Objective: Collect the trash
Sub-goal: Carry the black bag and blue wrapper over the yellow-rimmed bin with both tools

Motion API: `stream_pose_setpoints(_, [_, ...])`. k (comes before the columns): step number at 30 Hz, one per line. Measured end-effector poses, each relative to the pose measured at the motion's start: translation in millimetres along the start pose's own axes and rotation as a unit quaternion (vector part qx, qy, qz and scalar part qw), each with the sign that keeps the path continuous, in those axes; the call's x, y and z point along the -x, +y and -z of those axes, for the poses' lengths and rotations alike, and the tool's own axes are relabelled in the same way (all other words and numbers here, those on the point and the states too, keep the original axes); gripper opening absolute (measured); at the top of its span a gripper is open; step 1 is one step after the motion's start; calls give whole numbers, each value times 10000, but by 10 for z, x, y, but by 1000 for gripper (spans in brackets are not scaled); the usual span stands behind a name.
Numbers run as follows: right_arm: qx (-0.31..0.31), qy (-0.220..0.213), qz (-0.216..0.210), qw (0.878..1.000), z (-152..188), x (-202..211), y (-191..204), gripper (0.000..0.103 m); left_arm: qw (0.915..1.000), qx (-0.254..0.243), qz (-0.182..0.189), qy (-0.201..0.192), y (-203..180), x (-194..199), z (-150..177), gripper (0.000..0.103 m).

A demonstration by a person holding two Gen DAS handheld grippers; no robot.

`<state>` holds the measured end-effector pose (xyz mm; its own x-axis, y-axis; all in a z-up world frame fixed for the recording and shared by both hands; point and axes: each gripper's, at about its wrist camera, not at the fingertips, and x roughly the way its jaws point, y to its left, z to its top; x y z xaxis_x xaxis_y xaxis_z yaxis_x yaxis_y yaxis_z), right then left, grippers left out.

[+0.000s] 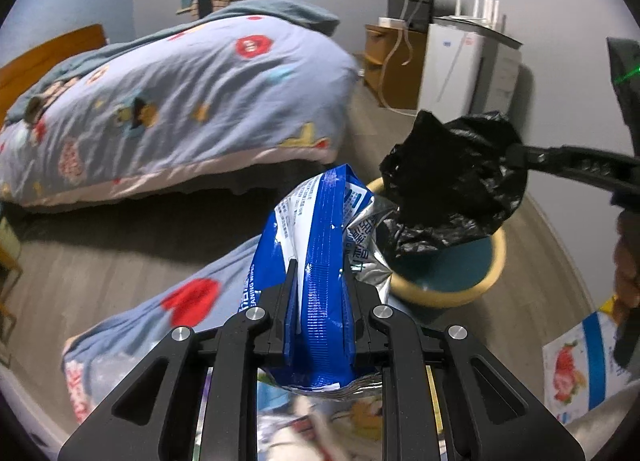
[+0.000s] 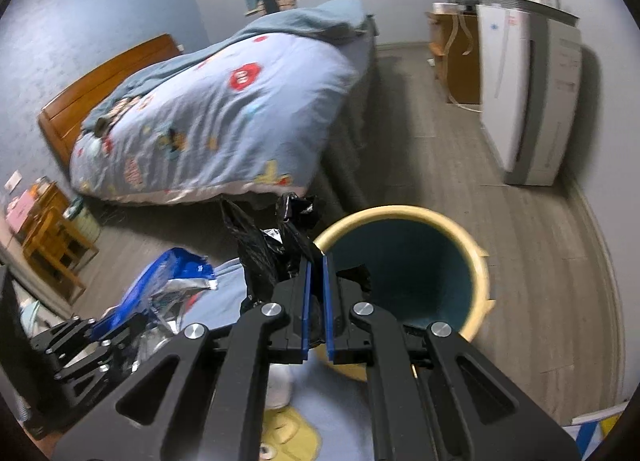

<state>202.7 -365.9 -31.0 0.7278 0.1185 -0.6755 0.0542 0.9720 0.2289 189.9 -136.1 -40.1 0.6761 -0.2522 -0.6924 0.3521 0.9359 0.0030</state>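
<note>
My left gripper [image 1: 322, 281] pinches the light, crinkly, slippery wrapper [image 1: 320, 245] mid-fold, while my right gripper [image 2: 318, 297] clamps the limp bag [image 2: 264, 253] over the bin [image 2: 476, 261].

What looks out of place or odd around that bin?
The black bag isn't lining the bin; it hangs crumpled from the right gripper at the rim, leaving the bin bare.

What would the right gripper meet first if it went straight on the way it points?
Probably the bin: the right gripper, shut on the black bag, points towards its open mouth. Depth is unclear.
</note>
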Motion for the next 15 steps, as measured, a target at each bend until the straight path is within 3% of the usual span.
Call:
stream_pose_setpoints(8, [-435, 116, 549, 9975, -12, -182, -618, 5, 9991, -298, 271, 161, -520, -378, -175, 19])
stream_pose_setpoints(15, [-561, 308, 801, 9947, 37, -347, -815, 5, 9970, -606, 303, 371, -838, -792, -259, 19])
